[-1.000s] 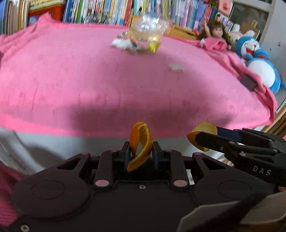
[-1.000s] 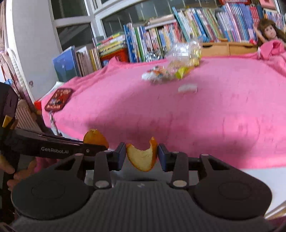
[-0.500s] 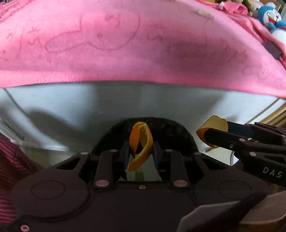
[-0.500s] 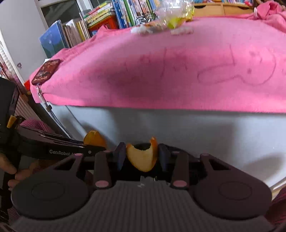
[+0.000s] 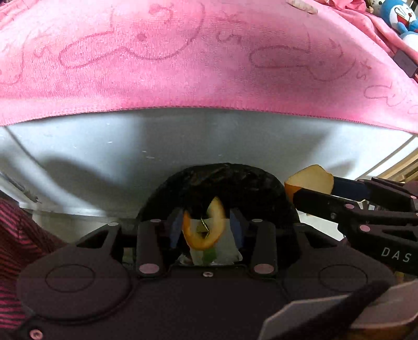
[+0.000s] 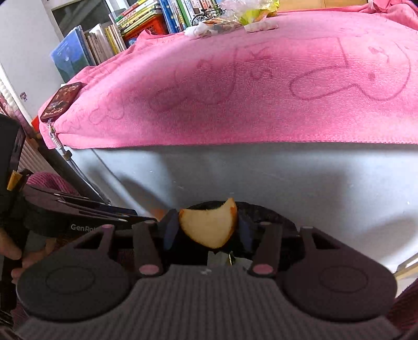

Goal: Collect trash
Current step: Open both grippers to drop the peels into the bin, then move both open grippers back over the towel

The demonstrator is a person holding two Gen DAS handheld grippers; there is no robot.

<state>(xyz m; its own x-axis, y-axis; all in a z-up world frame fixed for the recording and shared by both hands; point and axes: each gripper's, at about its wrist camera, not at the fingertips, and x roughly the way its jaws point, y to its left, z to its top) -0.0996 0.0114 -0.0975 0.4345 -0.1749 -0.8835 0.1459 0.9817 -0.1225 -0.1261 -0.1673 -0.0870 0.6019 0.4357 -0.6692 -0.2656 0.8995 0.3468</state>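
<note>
Both claws just spread over black bin [image 5: 222, 183]. Left claw [image 5: 206, 230]: curled peel [image 5: 202, 230] loose between pads, dropping. Right claw [image 6: 207, 230]: peel chunk [image 6: 209, 227] likewise. Wrappers [image 6: 230, 15] far ahead on desk [image 6: 261, 167] remain.

The black bin bag [image 5: 222, 180] sits mostly hidden behind the claws.

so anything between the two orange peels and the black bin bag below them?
Nothing visible. The curled orange peel sits between the left claw's just-opened jaws, right over the black bin bag, with only trash already inside beneath it. The right claw's peel piece also hangs over the bag's mouth, jaws likewise opening.
</note>
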